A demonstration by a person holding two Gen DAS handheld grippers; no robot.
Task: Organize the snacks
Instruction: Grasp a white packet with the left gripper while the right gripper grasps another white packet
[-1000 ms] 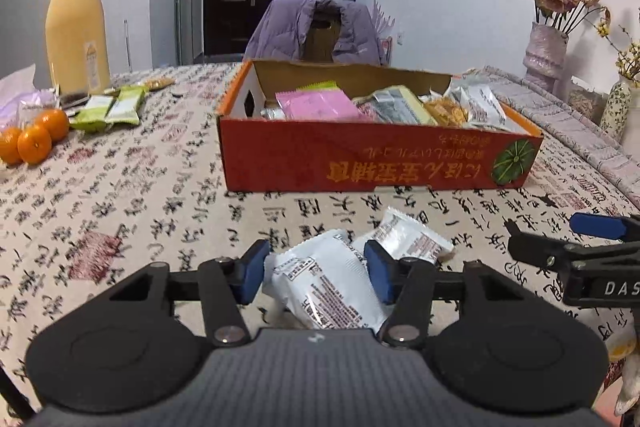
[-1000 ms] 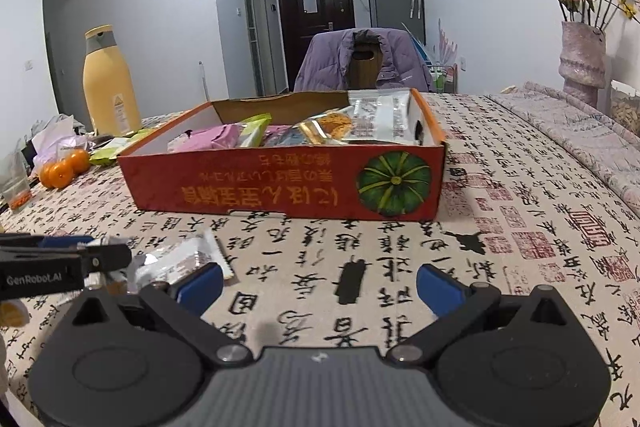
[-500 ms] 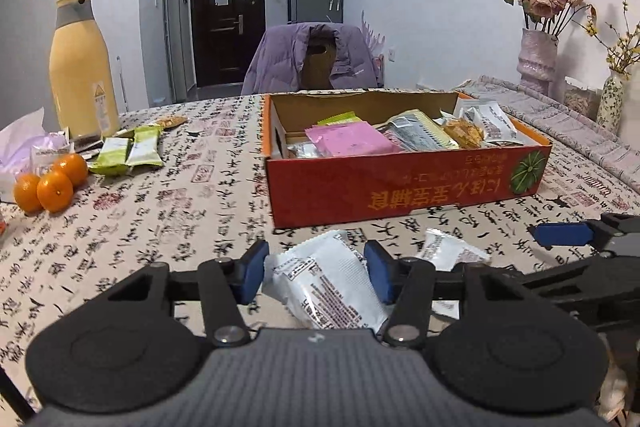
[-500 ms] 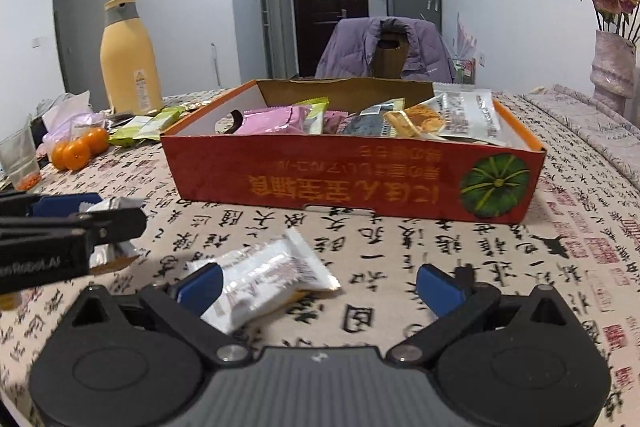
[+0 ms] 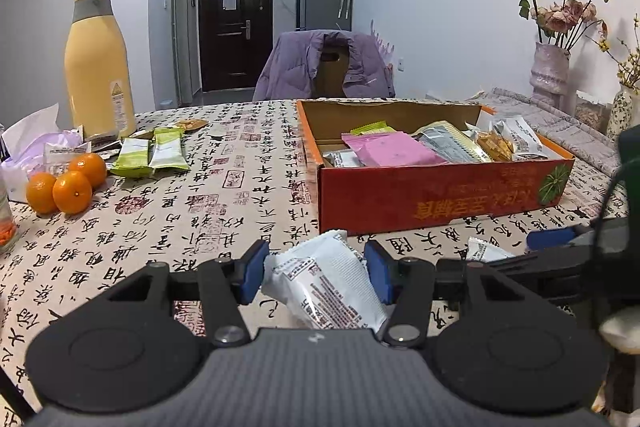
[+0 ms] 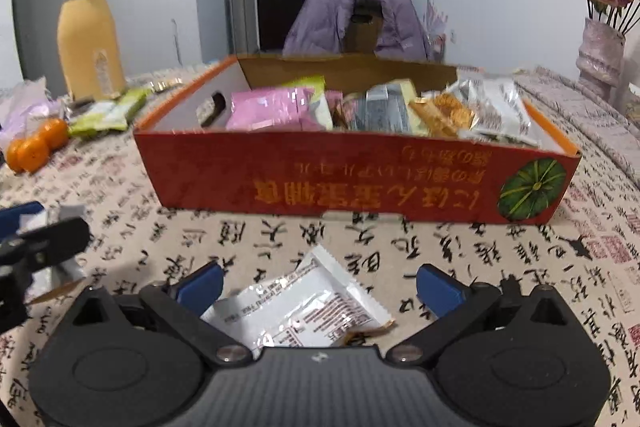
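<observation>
The left tool [image 5: 315, 271] is clamped on 1 white packet [image 5: 326, 287]. The right tool [image 6: 319, 290] stands wide open around a second packet [image 6: 298, 309] lying on the bench [image 6: 400, 251]. Closing squarely across its middle should suit; beyond waits the red box [image 6: 360, 183] of snacks.

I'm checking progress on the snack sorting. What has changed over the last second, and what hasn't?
The right gripper, jaws open, has swung over the loose white packet on the tablecloth; that packet now lies between its fingers, ungripped. The left gripper has shifted sideways, so the red box sits further right in its view. Unchanged: the left gripper stays clamped on its white snack packet, and the box's contents and oranges are as before.
</observation>
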